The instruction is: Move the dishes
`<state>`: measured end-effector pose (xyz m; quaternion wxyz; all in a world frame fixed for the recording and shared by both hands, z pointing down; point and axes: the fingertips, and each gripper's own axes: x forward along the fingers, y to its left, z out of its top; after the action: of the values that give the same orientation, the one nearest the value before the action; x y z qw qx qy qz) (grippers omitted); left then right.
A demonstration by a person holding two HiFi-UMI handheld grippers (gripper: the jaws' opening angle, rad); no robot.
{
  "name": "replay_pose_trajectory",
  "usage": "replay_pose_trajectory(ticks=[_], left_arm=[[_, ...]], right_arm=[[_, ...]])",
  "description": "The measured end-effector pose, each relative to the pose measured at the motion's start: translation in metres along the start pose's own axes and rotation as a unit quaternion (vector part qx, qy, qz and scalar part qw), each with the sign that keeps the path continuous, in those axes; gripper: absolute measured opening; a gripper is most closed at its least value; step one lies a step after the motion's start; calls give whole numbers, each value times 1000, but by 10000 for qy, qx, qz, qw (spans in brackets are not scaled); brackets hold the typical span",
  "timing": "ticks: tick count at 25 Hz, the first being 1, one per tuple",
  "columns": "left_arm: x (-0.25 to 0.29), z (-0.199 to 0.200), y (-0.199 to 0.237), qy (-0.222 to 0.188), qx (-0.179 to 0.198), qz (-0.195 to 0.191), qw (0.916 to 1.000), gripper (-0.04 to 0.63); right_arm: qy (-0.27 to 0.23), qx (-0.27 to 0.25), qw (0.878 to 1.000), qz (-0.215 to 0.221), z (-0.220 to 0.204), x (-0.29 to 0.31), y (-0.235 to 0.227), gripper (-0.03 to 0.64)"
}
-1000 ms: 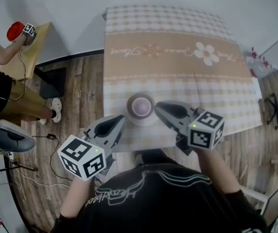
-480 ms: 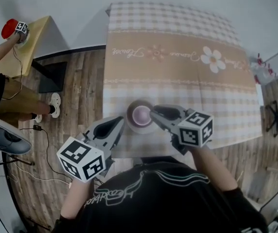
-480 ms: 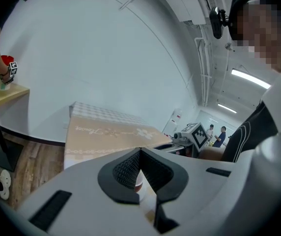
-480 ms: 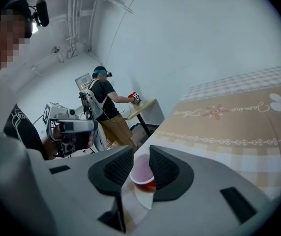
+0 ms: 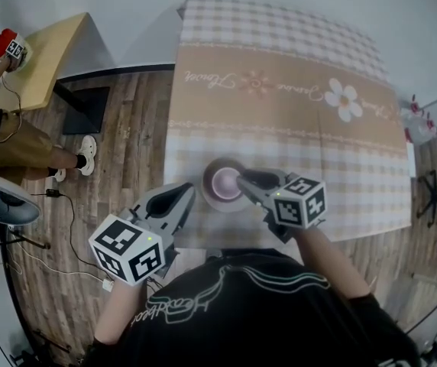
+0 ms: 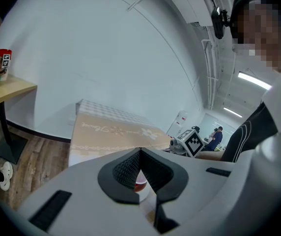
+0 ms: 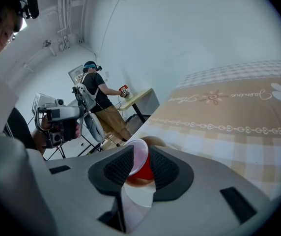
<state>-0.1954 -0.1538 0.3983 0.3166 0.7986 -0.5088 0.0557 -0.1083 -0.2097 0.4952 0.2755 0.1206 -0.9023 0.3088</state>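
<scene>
Right claw: your right gripper (image 5: 243,179) (image 7: 140,154) is clenched on the cup (image 5: 224,180) (image 7: 139,167). Its jaws stand only a little apart, with the cup's wall pinched between them near the rim.
Right claw contact: one pad (image 7: 118,170) lies across the pale mouth of the cup, and the other presses the red outside.
Left claw: your left gripper (image 5: 189,191) (image 6: 140,151) is closed with its tips together, and it holds nothing.
Left claw position: it hangs at the near left edge of the table (image 5: 295,121), just beside the saucer (image 5: 208,195), and it touches neither the saucer nor the cup.
Cup: it is red outside and pale inside. It stands upright on the saucer near the table's front edge, close to your body and between your two grippers. A sliver of the cup (image 6: 139,185) shows through the gap below your left gripper's closed tips.
Saucer: it lies flat on the checked cloth, its rim showing all round the cup.
Counts: you have one cup, one saucer and two grippers, each with a marker cube. Only the right gripper is on a dish.
Surroundings: another person (image 7: 95,95) stands at a small side table (image 5: 46,60), well apart from you to the left.
</scene>
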Motion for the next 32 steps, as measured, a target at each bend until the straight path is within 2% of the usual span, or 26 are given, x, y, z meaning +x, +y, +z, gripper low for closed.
replay_pose_trajectory(ticks=[13,24,32], left_arm=[[-1,-12,2,12,-123,42,9999,-5],[-13,-17,2,10,-149,104,9998,-5],[-19,-23,-2,47,-148,92,9998,-5]], right_arm=[[156,92,9998,-117,-9,12,-5,89],[128,40,9994,-314,-10,12,-4,37],[1,166,9993,-326,-11,7,-1,32]])
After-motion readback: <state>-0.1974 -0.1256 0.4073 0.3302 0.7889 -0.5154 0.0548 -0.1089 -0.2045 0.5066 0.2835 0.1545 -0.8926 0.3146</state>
